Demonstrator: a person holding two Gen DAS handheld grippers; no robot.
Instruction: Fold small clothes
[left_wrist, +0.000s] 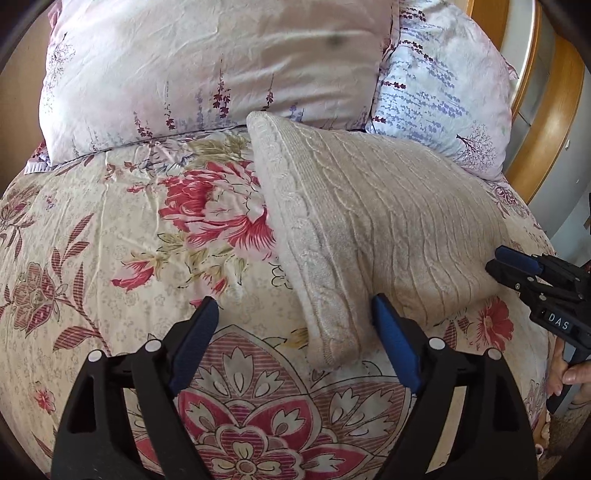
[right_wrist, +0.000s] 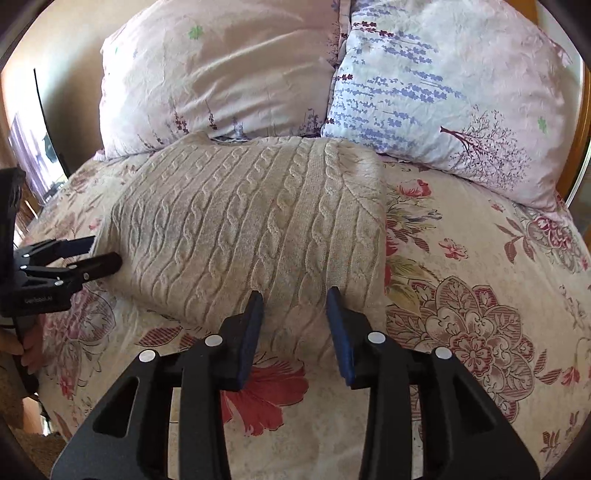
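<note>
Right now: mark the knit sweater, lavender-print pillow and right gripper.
knit sweater (right_wrist: 240, 229): right wrist view, middle of cable-knit top.
lavender-print pillow (right_wrist: 424, 92): right wrist view, printed face.
right gripper (right_wrist: 295, 295): right wrist view, midway between fingertips.

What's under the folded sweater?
The sweater lies on the flowered bedspread, its far edge by two pillows. Anything beneath it is covered.

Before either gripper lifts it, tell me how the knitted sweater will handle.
The sweater is thick cable knit lying folded on the bedspread, so it will probably sag and unfold if lifted by one edge. Its ribbed texture should grip well between the pads, not slip. It looks soft and bulky, so it is likely light for its size.
</note>
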